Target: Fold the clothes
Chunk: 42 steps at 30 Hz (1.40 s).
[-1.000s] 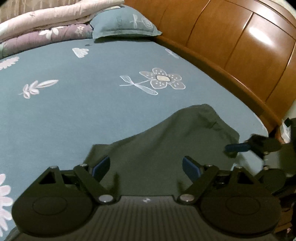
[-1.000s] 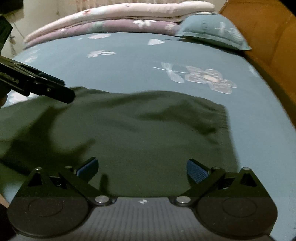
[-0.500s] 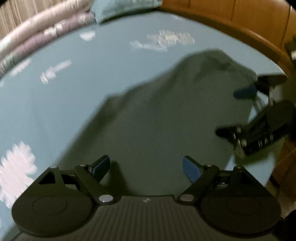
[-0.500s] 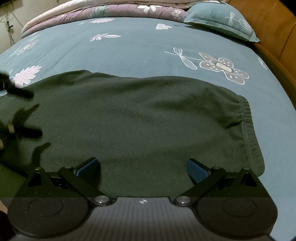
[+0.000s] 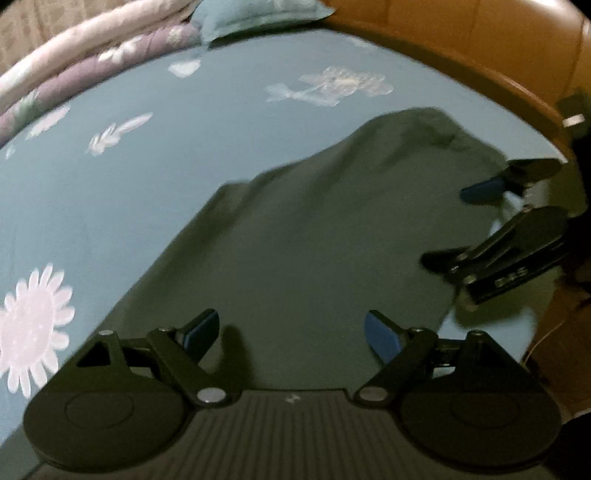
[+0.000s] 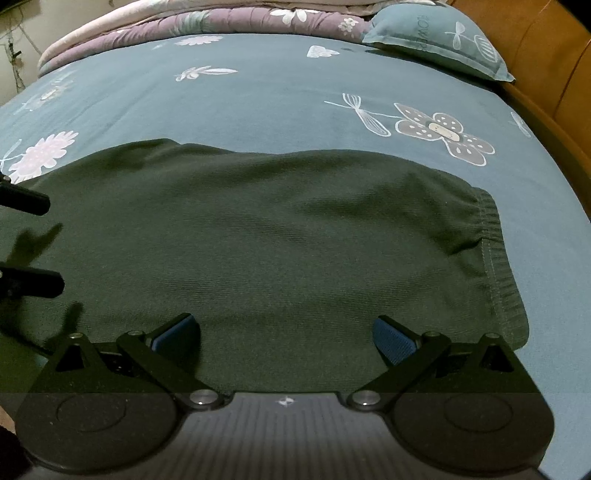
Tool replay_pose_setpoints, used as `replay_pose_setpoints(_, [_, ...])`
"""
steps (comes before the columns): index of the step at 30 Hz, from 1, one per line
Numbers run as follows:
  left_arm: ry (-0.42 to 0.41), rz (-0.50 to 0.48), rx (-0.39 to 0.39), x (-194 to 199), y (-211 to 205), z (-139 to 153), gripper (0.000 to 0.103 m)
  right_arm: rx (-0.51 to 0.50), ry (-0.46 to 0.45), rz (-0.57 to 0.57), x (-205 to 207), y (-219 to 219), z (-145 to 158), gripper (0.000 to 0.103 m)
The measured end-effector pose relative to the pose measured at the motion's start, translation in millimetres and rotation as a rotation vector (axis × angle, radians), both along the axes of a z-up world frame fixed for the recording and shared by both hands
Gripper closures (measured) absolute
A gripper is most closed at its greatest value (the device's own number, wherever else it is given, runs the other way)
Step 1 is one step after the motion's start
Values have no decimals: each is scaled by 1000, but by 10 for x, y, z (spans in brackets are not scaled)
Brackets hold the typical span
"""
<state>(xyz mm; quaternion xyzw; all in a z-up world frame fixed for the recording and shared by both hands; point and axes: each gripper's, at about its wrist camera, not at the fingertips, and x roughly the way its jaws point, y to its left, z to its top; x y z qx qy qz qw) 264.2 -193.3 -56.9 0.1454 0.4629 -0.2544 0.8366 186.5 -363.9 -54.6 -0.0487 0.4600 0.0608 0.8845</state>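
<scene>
One dark green garment (image 6: 280,236) lies spread out flat on the bed (image 6: 258,103), near the edge closest to the person. A second ago it looked smaller and further off in the left wrist view. Now it fills much more of that picture, and the right gripper (image 5: 454,225) reaches further into it from the right side. In the right wrist view the cloth looks nearer too, and the stretchy band (image 6: 495,258) at its right end shows sharply now, where it was a blur before.

The garment is soft knit cloth with a fine ribbed weave. Its band is puckered and has a line of stitching along it. The cloth has a few gentle bumps and folds but mostly lies smooth.

There are two grippers. Each has two black fingers with blue pads. The left gripper (image 5: 291,332) hangs over the left part of the cloth with its claw spread wide and nothing in it. The right gripper (image 6: 286,334) is over the end with the band. Its claw is spread wide too, gripping nothing.

The bed sheet is blue-grey with white and pink flowers and leaves printed on it. One pillow (image 6: 439,37) in the same blue-grey sits at the far end. Beside it lie two folded quilts (image 6: 229,18), one purple and one pale pink. One shiny wooden headboard (image 5: 461,40) curves along the right side.
</scene>
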Motion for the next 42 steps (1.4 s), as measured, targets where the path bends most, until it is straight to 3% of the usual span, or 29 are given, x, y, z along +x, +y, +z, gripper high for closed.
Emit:
replay_pose_setpoints(7, [52,-34,11,-106,42,-73,16,-3,5,-3,-1,13,2,0])
replay_pose_setpoints(16, [8,67,22,86,187,87,16,-8,10,-6,10,36,-4,0])
replay_pose_setpoints(23, [61,143,44,112,343,1,16,-15,15,-11,27,66,-9,0])
replay_pose_setpoints(35, [35,131,-27,-16,595,131,16,-31,40,-28,73,108,-3,0])
replay_pose_setpoints(42, [83,214,0,7,937,17,16,-41,42,-63,68,155,0,0])
